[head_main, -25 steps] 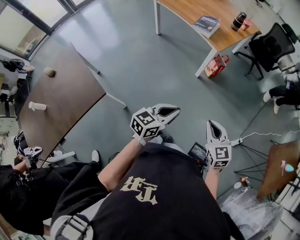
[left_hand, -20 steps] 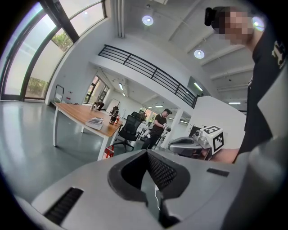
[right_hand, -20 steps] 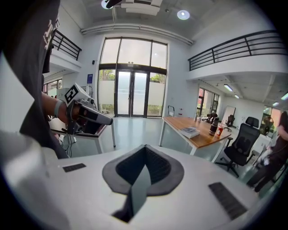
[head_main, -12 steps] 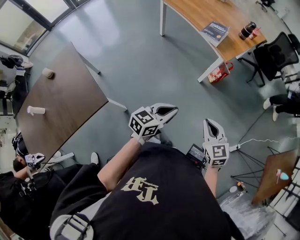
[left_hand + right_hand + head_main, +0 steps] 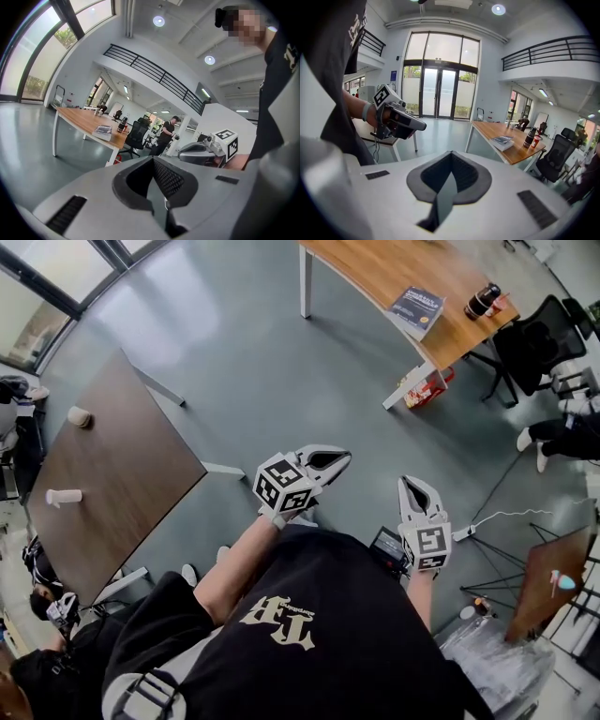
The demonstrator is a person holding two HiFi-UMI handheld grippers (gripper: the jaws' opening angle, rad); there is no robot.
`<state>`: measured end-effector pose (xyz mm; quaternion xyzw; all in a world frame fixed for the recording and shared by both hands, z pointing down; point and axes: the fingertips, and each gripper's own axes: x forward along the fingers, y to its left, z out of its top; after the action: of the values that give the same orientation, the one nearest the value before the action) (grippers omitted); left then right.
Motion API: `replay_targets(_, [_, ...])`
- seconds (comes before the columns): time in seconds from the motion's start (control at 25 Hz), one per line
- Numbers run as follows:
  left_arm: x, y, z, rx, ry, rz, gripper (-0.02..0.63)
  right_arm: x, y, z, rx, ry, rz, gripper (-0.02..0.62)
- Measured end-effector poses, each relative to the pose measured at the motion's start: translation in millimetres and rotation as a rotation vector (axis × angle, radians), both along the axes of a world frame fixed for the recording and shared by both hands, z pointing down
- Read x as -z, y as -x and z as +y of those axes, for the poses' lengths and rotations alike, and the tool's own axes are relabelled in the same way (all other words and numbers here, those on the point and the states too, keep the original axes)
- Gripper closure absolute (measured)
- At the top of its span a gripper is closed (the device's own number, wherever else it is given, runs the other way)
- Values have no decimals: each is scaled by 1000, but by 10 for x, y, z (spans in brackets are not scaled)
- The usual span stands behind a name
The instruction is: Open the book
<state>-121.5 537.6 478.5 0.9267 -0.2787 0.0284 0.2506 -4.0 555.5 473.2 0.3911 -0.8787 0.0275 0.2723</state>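
Head view — progress: nothing done; the book (image 5: 415, 310) lies flat and apparently closed on the wooden desk (image 5: 375, 263) at 1 o'clock, across open floor and well apart from both grippers.
Head view — left gripper (image 5: 328, 462): held at chest height over the floor, forearm bent across the body, nose aimed toward 2 o'clock, jaws together and empty.
Head view — right gripper (image 5: 412, 495): just beside the body at 4 o'clock of the left one, nose aimed toward 12 o'clock, jaws together.

Left gripper view — jaws: tips meet, nothing between them.
Left gripper view — book (image 5: 104, 131): at 10 o'clock near the desk's close end, untouched; the right gripper (image 5: 206, 150) hangs in the air at 3 o'clock.

Right gripper view — jaws: closed tip to tip on nothing.
Right gripper view — book (image 5: 502, 140): at 2 o'clock on the desk (image 5: 487, 129), cover up, with a dark bottle (image 5: 529, 137) near it farther along the desk; the left gripper (image 5: 401, 119) floats at 10 o'clock.

Remaining, as a judgement: everything, meaning the walk to the desk, a grip on the cover's edge and the lift that opens it.
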Motion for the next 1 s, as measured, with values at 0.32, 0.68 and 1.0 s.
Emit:
replay_targets(0.32, [-31,320,-408,8,16,3,601,-17,232,-388,-21,18,9,609])
replay_targets(0.68, [-188,531,-803,-40,47,-8,601,-112,380,-611,-91,68,31,608])
replay_targets(1.0, [-75,350,-1002,-117,41,-15,601,-30,32,-583,-204,75,54,609])
